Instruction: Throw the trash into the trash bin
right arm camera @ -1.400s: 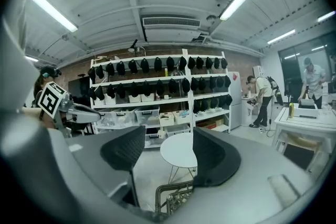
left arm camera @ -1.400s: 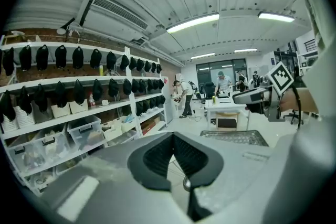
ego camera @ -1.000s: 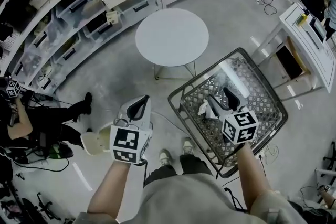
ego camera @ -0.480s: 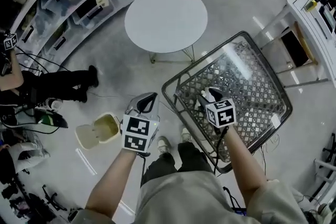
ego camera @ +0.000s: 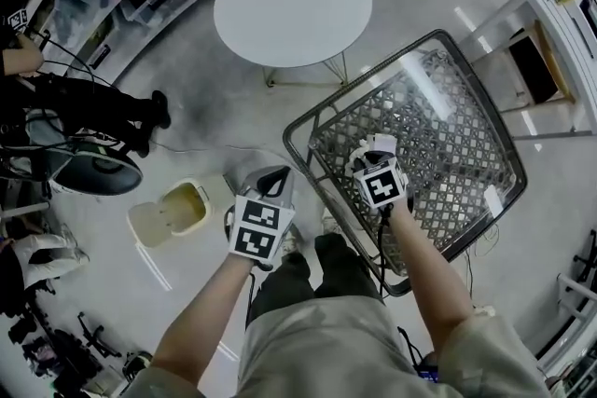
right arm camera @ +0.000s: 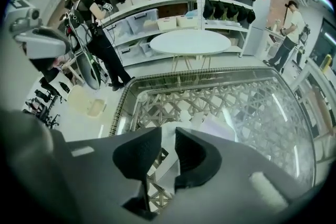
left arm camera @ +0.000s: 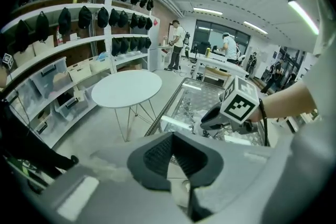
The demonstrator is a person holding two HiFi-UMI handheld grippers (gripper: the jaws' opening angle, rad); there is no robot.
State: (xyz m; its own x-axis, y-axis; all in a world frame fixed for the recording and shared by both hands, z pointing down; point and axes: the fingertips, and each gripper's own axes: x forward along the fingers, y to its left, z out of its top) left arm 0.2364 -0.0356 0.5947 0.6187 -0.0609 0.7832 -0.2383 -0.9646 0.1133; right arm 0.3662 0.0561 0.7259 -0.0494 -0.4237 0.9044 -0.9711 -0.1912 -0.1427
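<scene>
Right gripper point(right arm camera: 167, 143) jaws just closing on white trash point(right arm camera: 212, 127) near wire basket point(right arm camera: 124, 104) edge, trash half hidden by jaws, left gripper point(left arm camera: 176, 155) clenched empty

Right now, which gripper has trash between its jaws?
The right gripper, down in the wire basket: white paper fills the gap between its jaws, which have just been closing. The left gripper has its jaws together, empty.

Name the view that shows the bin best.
Head view: the bin shows whole and open, from above. The right gripper view has it small at far left; the left gripper view misses it.
</scene>
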